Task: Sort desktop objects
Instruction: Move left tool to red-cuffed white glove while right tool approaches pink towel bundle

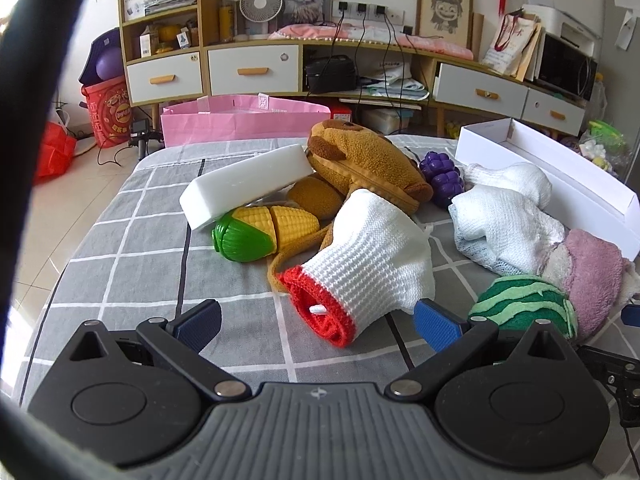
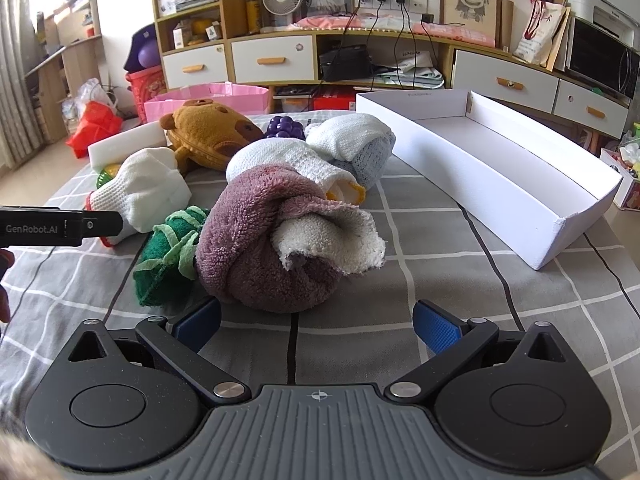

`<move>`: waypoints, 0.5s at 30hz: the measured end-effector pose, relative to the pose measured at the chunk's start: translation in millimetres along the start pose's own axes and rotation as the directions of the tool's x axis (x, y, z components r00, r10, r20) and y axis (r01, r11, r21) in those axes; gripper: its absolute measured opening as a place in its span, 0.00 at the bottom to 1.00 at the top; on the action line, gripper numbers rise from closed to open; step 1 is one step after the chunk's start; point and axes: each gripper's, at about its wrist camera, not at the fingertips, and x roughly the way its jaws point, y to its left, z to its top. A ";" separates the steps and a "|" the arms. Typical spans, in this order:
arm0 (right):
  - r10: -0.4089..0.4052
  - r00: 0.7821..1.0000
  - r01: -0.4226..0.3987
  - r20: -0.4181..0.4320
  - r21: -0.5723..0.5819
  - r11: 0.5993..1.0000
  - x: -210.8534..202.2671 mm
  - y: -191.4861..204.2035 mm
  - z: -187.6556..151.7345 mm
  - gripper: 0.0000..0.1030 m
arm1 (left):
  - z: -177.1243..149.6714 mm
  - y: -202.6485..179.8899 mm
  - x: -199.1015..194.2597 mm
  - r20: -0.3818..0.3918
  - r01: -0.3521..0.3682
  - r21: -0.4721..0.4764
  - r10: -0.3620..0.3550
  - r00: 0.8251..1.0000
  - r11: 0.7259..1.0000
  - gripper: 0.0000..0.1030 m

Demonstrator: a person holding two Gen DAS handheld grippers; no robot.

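My left gripper [image 1: 318, 326] is open, its jaws on either side of the red cuff of a white knit glove [image 1: 368, 256]; it is not closed on it. Behind lie a toy corn [image 1: 264, 228], a white foam block [image 1: 244, 186], a brown plush bear [image 1: 364, 160] and purple toy grapes [image 1: 442, 172]. My right gripper [image 2: 316, 326] is open and empty just in front of a rolled purple towel [image 2: 276, 240]. A green watermelon cloth [image 2: 168, 256] lies left of the towel. White rolled socks [image 2: 348, 140] lie behind it.
A long white open box [image 2: 500, 168] stands on the right of the grey checked cloth [image 2: 440, 300]. A pink bag [image 1: 240, 120] stands at the table's far edge. The left gripper's body [image 2: 60, 226] shows at the left of the right wrist view.
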 end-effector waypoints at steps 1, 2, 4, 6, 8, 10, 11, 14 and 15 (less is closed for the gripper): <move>0.001 1.000 -0.001 -0.001 0.004 1.000 -0.9 -0.5 0.3 0.99 | 2.9 -1.0 -0.4 -0.002 -0.004 0.016 0.004 1.000 1.000 0.99; -0.001 1.000 0.001 0.000 0.008 1.000 -2.1 -0.9 0.6 0.99 | 5.6 -2.3 -1.2 -0.001 -0.008 0.031 0.008 1.000 0.999 0.99; 0.004 1.000 -0.004 0.001 0.025 1.000 -7.1 -2.4 1.5 0.99 | 11.5 -5.6 -3.1 0.005 -0.004 0.063 0.004 1.000 0.998 0.99; 0.002 1.000 -0.002 0.001 0.033 0.999 -13.8 -3.6 3.0 0.99 | 20.2 -10.8 -1.8 0.002 0.003 0.123 -0.004 1.000 0.992 0.99; -0.003 1.000 0.003 0.010 0.038 0.999 -21.9 -5.1 6.6 0.99 | 28.8 -14.8 1.7 -0.001 0.001 0.182 -0.001 1.000 0.983 0.99; 0.013 1.000 -0.014 0.018 0.062 0.998 -27.9 -9.5 12.0 0.99 | 36.9 -16.9 6.4 -0.020 0.016 0.218 -0.012 1.000 0.976 0.99; 0.022 0.999 -0.024 0.025 0.080 0.996 -30.5 -13.0 15.2 0.99 | 40.4 -18.0 9.1 -0.033 0.035 0.240 -0.028 0.999 0.970 0.99; 0.028 0.999 -0.030 0.014 0.120 0.992 -30.4 -22.0 25.7 0.99 | 47.7 -21.5 18.0 -0.076 0.077 0.303 -0.057 0.996 0.950 0.99; 0.029 1.000 -0.030 0.009 0.126 0.992 -29.8 -23.4 29.3 0.99 | 49.1 -22.4 21.7 -0.099 0.097 0.322 -0.068 0.993 0.942 0.99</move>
